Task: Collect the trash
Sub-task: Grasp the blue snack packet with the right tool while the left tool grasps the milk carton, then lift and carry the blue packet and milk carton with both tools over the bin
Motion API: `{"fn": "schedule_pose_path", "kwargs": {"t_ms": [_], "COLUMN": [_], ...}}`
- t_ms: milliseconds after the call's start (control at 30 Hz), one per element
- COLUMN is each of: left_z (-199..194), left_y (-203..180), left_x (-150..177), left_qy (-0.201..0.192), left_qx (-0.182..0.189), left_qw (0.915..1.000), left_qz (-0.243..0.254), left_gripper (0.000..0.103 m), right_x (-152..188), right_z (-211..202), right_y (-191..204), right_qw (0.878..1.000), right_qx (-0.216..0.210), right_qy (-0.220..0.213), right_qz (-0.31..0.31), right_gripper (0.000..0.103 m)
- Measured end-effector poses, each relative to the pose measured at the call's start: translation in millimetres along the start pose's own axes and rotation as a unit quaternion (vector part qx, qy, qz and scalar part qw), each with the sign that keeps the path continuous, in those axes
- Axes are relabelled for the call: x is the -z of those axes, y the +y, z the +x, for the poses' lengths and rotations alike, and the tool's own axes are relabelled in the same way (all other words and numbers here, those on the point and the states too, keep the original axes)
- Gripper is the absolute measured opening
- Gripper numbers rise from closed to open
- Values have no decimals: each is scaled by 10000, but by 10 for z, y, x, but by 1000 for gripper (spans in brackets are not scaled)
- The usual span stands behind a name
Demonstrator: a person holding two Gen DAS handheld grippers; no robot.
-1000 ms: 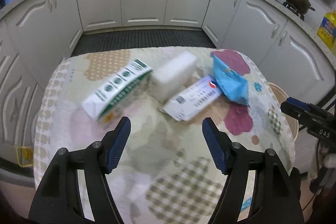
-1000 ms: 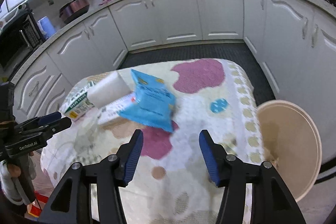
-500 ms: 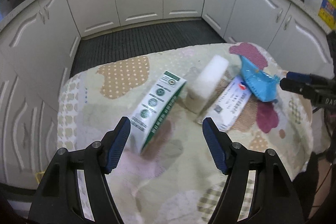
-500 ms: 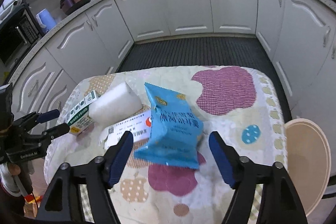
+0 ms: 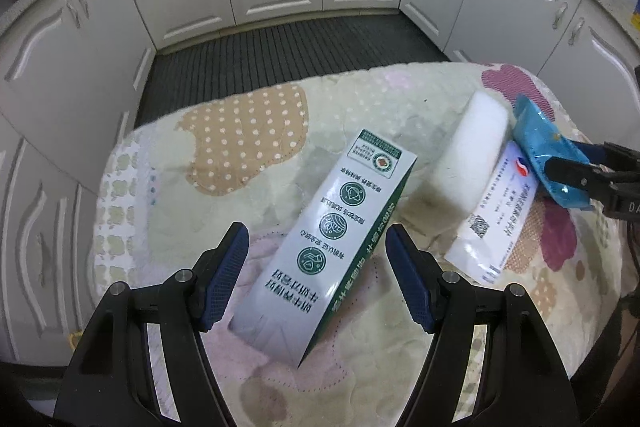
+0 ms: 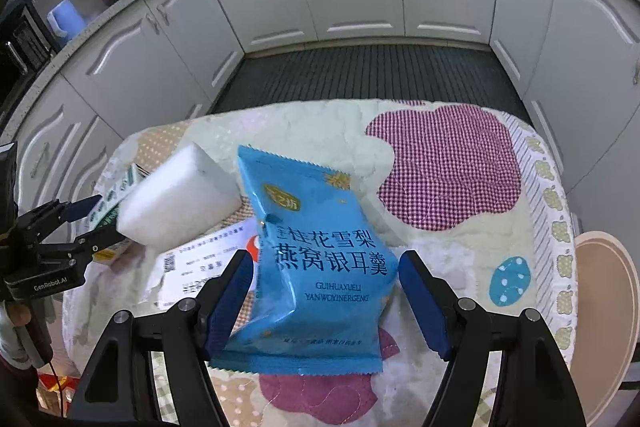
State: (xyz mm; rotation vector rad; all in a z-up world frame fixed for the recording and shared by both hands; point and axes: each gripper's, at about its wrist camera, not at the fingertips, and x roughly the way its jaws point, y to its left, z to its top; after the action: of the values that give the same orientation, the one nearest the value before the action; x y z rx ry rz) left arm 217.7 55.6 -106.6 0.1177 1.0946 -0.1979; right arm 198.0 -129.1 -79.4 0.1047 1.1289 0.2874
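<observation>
Both tongs released: left tongs astride carton, right tongs astride blue packet at table centre, sponge at ten o'clock; risk of glossy film slipping out.

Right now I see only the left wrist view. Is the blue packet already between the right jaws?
Observer: Yes. In the right wrist view the blue packet lies between the jaws of the right gripper. The jaws have just been opening, and a gap shows at the right-hand pad.
Operator: Where could the trash go?
Observer: A beige round container stands beside the right edge of the table, lower than the tabletop.
</observation>
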Motion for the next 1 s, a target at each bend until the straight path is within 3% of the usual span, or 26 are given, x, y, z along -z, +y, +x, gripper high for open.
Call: {"fn": "schedule_pose_path", "kwargs": {"t_ms": [67, 100, 167, 233, 400, 733, 1000], "left_z": [60, 85, 108, 96, -14, -405, -658], "left_y": [3, 5, -3, -20, -54, -276, -564], "left_x": [12, 22, 54, 78, 181, 501, 762], "left_qy": [73, 101, 119, 83, 25, -240, -404], "left_qx": [69, 109, 148, 67, 174, 386, 345], "left_qw": [9999, 9998, 9997, 9999, 9998, 9988, 9985], "left_qz": [-65, -100, -132, -96, -131, -199, -100], "left_gripper": [70, 70, 67, 55, 42, 39, 38], "right_x": [29, 46, 88, 127, 256, 569, 839], "right_z": [16, 20, 11, -38, -248, -619, -780], "right_y": [-19, -30, -34, -14, 67, 202, 244], "right_qw": [10000, 9999, 9999, 9998, 9987, 9961, 9947], "right_qx": [-45, -98, -154, -162, -154, -87, -103], "right_qy": [-17, -26, -21, -121, -363, -576, -628], "right_qz": [52, 68, 43, -59, -317, -660, -808], "right_gripper": [68, 55, 43, 38, 35, 35, 35]}}
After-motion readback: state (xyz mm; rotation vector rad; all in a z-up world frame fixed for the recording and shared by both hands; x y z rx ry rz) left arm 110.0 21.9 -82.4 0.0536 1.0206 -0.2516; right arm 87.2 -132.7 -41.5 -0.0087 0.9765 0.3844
